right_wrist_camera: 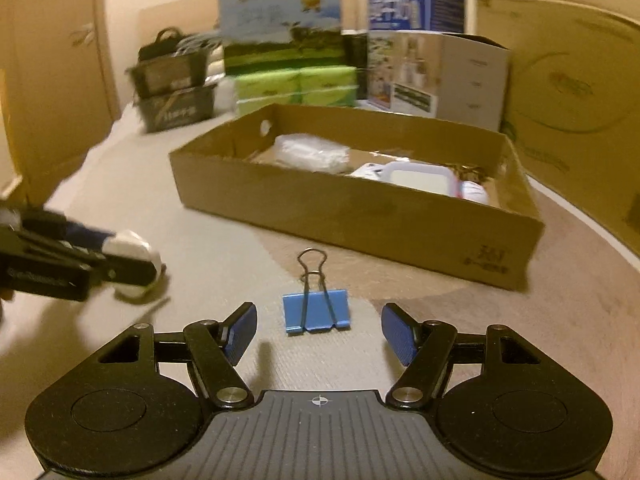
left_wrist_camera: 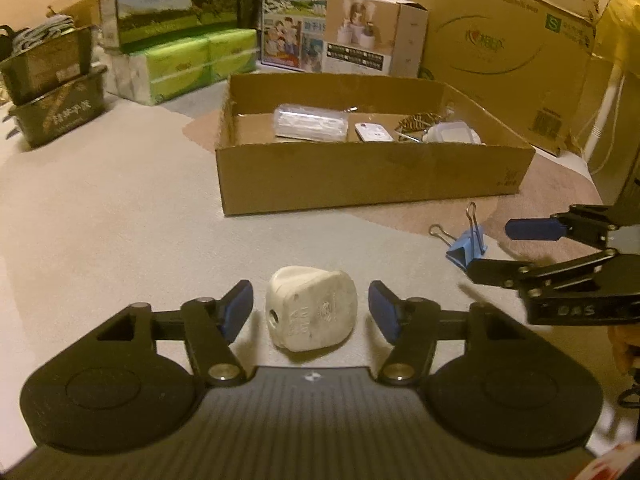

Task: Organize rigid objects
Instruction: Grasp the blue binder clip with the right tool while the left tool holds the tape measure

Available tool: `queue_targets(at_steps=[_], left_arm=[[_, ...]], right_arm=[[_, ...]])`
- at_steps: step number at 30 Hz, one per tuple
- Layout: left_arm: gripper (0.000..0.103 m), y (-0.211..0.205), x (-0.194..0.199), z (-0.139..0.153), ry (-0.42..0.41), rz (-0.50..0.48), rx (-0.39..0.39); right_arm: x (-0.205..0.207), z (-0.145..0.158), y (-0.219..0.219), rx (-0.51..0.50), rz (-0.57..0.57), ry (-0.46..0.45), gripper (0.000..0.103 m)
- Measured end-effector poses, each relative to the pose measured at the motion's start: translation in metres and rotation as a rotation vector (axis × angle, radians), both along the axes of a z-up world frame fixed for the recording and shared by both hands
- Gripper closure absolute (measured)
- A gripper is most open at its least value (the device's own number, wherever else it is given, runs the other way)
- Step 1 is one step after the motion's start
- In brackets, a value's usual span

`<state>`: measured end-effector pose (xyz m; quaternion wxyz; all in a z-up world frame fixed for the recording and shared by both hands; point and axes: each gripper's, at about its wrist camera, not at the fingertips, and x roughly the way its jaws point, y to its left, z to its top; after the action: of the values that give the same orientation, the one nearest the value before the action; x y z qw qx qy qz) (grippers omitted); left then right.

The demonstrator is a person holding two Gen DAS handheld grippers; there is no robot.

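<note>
Pale carpeted floor [left_wrist_camera: 120,208] carries: open cardboard tray [left_wrist_camera: 372,178], white plug [left_wrist_camera: 310,312], blue binder clip [right_wrist_camera: 316,312], stacked boxes [left_wrist_camera: 168,4] behind.

An off-white plug [left_wrist_camera: 310,314] sits between blue-padded black claws, a blue binder clip [right_wrist_camera: 316,314] has dark wire handles, and the cardboard box [left_wrist_camera: 360,176] is plain brown.

Milk cartons [left_wrist_camera: 168,0], green tissue packs [left_wrist_camera: 192,62], dark baskets [left_wrist_camera: 56,92] behind.
</note>
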<state>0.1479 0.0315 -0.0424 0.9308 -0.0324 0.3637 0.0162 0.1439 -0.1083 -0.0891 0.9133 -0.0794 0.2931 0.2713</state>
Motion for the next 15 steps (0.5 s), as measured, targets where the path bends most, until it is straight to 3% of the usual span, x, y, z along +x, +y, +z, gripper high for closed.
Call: queue_targets(at_steps=[6, 15], left_arm=[[0.043, -0.013, -0.003, -0.007, 0.001, 0.048, 0.021], [0.045, -0.022, 0.001, -0.013, -0.007, 0.083, 0.132]], right_arm=[[0.009, -0.007, 0.003, -0.017, -0.018, 0.01, 0.034], [0.013, -0.011, 0.001, -0.012, -0.04, 0.022, 0.034]])
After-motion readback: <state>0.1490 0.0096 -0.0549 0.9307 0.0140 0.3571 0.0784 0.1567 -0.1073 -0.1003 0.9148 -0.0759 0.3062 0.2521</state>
